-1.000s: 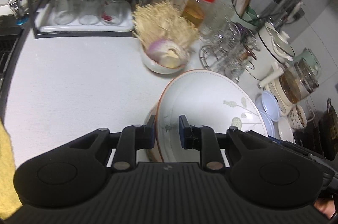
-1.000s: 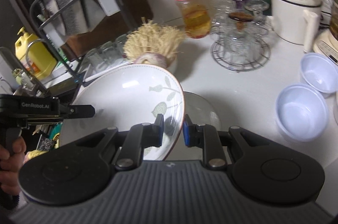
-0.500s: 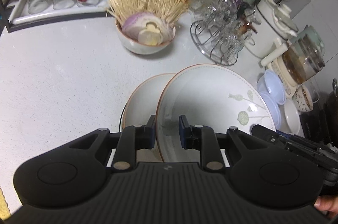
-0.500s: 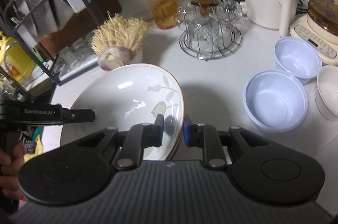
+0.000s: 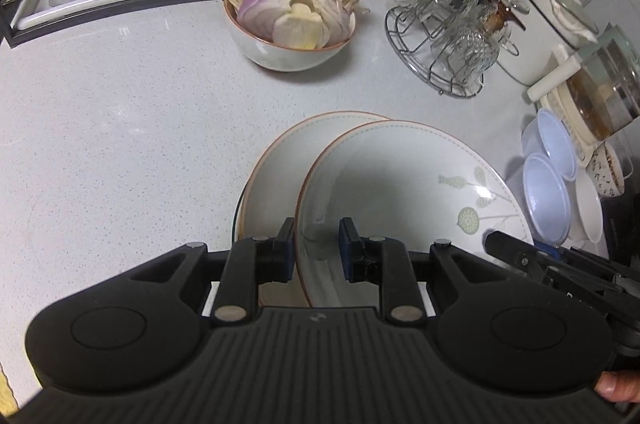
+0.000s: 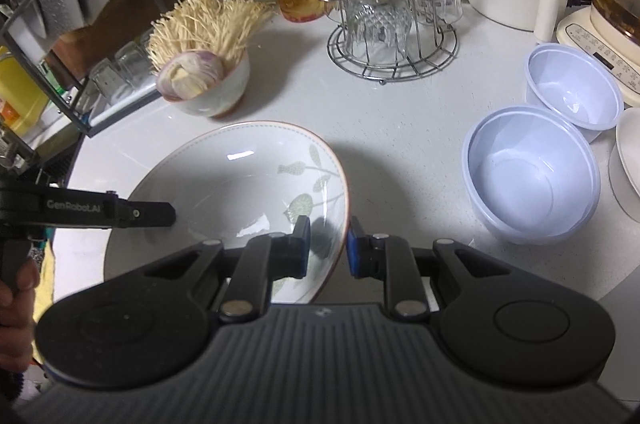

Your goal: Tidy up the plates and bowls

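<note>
**Both grippers on one leaf-print plate**

The left gripper (image 5: 313, 243) has its jaws clamped on the near rim of the leaf-print plate (image 5: 404, 180), and the right gripper (image 6: 329, 244) pinches the opposite rim. The plate is tilted over a plain plate (image 5: 276, 176) lying on the white table (image 5: 120, 128). Two pale blue plastic bowls (image 6: 532, 172) sit off to the right, near the onion-and-enoki bowl (image 5: 290, 36).

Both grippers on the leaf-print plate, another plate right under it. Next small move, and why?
Probably keep lowering the leaf-print white plate level onto the plain white brown-rimmed plate below, then release. The left gripper and right gripper each clamp opposite rims, and the held plate sits tilted and offset to one side of the lower one, so nudging it into line first seems wise.
</note>
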Demonstrator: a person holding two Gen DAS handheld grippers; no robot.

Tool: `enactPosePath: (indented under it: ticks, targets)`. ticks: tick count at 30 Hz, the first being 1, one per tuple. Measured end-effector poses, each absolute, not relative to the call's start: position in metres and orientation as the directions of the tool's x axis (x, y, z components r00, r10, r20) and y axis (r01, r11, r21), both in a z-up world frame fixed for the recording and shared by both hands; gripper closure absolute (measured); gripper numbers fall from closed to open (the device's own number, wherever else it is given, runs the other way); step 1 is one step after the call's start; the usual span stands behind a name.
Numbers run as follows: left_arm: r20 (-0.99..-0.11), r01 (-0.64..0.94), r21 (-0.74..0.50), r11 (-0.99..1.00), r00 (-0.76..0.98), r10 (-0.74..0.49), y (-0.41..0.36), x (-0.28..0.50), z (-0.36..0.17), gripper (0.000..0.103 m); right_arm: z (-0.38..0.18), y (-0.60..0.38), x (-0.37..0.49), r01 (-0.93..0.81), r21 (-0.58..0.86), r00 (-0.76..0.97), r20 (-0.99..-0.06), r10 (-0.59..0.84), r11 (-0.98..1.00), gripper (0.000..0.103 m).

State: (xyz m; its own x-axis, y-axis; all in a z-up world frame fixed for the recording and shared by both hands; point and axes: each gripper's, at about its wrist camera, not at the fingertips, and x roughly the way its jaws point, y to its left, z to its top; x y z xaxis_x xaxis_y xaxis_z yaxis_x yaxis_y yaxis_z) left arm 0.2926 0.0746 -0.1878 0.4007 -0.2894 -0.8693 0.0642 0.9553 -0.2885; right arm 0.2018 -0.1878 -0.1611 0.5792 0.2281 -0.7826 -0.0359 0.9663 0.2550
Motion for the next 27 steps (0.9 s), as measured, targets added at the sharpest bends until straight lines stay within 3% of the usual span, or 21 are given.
enactPosePath:
  ticks: [20, 27]
  targets:
    - [-0.896, 0.033, -0.277, 0.96, 0.352, -0.271, 0.079, 0.301, -0.199, 0.075, -0.173, -0.177, 0.216, -0.055, 0.241, 0.538, -0.811, 0.232, 0.969, 0.081]
    - [-0.877, -0.032, -0.354, 0.935, 0.358, -0.32, 0.099, 0.299, -0.197, 0.074, -0.177, -0.171, 0.221, -0.061, 0.246, 0.529, -0.814, 0.24, 0.967, 0.081]
